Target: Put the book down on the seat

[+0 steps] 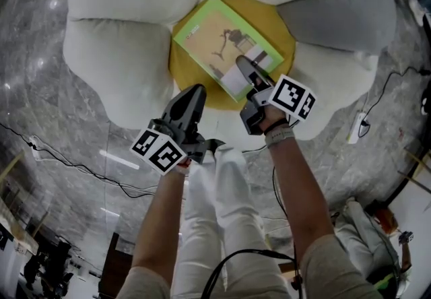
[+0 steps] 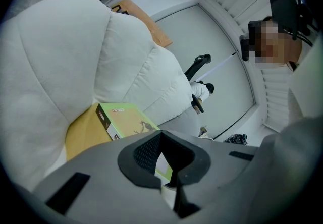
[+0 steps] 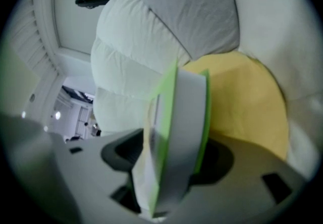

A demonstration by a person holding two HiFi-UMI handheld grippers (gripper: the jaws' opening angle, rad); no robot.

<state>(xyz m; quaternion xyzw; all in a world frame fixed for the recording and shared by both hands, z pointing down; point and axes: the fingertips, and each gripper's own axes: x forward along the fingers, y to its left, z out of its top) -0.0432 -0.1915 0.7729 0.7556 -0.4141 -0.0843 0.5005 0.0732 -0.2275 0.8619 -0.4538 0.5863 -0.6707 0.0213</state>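
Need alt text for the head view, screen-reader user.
A green book rests on the yellow centre of a white flower-shaped seat, its near corner between the open jaws of the right gripper. The left gripper points at the seat's near edge, holding nothing.
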